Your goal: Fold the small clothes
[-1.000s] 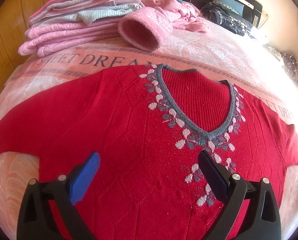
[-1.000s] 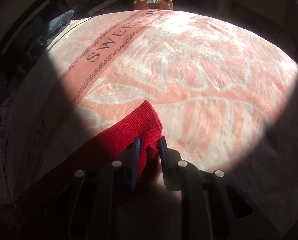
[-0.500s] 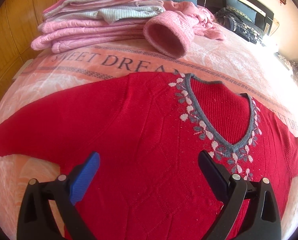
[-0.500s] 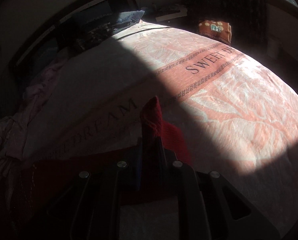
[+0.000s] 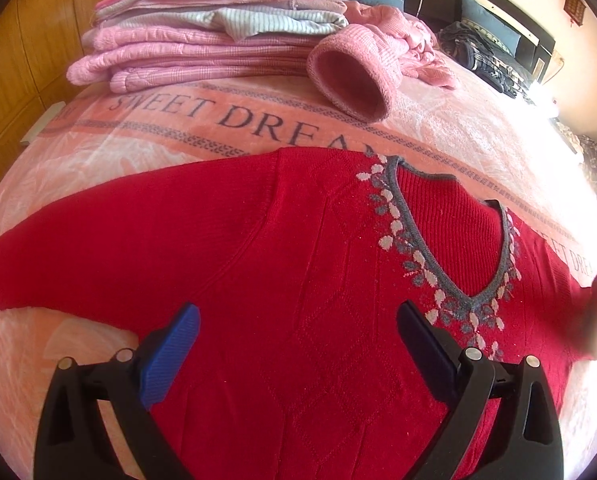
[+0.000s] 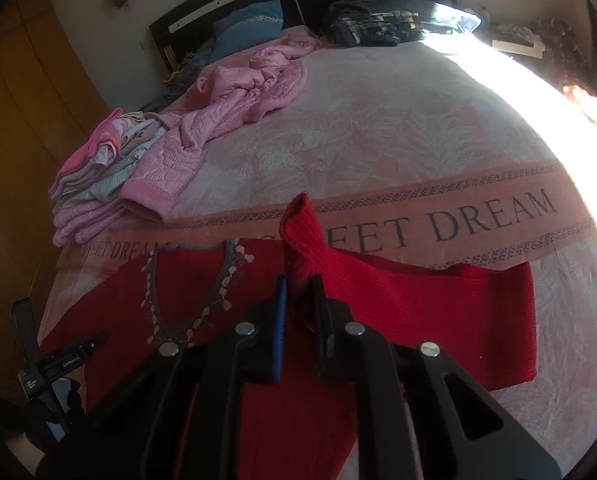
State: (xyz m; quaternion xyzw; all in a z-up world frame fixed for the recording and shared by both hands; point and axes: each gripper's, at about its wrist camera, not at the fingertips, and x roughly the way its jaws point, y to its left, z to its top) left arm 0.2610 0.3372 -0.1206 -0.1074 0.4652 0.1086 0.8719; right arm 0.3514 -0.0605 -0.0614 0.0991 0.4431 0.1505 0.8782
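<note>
The right claw (image 6: 298, 312) is clamped on the cuff of the red sweater's (image 5: 298, 280) sleeve (image 6: 438, 300), lifted over the chest; the left claw (image 5: 298, 340) hangs apart above the sweater, which lies flat on the bed (image 5: 458, 128). Best to carry the cuff straight across, keeping the fold line at the shoulder.

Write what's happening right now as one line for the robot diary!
step: folding sleeve | right gripper: shut on red sweater cuff, lifted | left gripper: open above sweater | surface: pink blanket

left gripper (image 5: 298, 344): black frame | silver screws | blue, possibly ribbed fingers (image 5: 170, 356)
</note>
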